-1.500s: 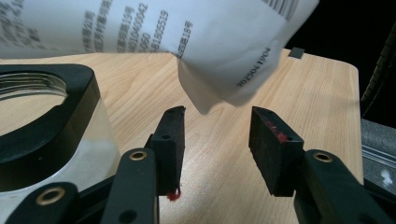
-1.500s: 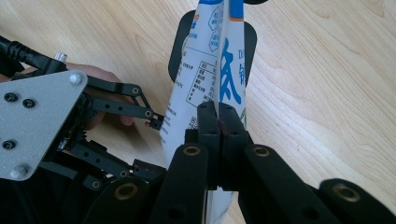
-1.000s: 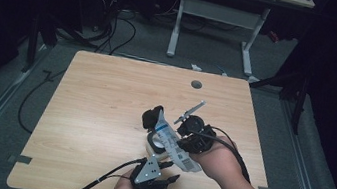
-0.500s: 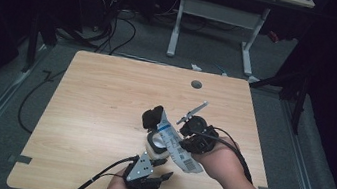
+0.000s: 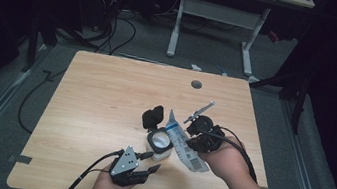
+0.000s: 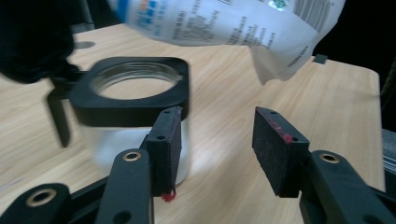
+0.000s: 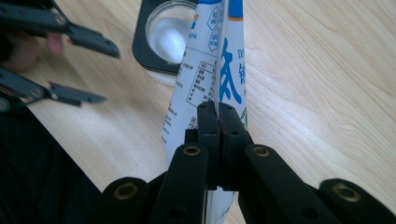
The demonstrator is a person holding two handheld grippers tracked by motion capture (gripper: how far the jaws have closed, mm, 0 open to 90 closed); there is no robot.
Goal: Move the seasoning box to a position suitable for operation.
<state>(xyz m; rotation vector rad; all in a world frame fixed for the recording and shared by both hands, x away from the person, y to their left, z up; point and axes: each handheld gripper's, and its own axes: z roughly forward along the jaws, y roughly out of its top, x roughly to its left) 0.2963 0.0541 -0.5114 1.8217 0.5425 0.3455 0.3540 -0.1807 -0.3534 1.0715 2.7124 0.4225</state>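
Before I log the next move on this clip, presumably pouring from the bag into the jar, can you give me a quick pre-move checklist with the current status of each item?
1. Bag gripped: ok. The right gripper is shut on the white printed bag.
2. Jar open: ok. The glass jar has its hinged black lid flipped back and its mouth uncovered.
3. Bag over the mouth: ok. In the high view its lower end hangs at the jar's rim.
4. Jar steadied: not ok. The left gripper is open, and nothing sits between its jaws.
5. Bag opened: cannot tell.
6. Jar upright on the table: ok.
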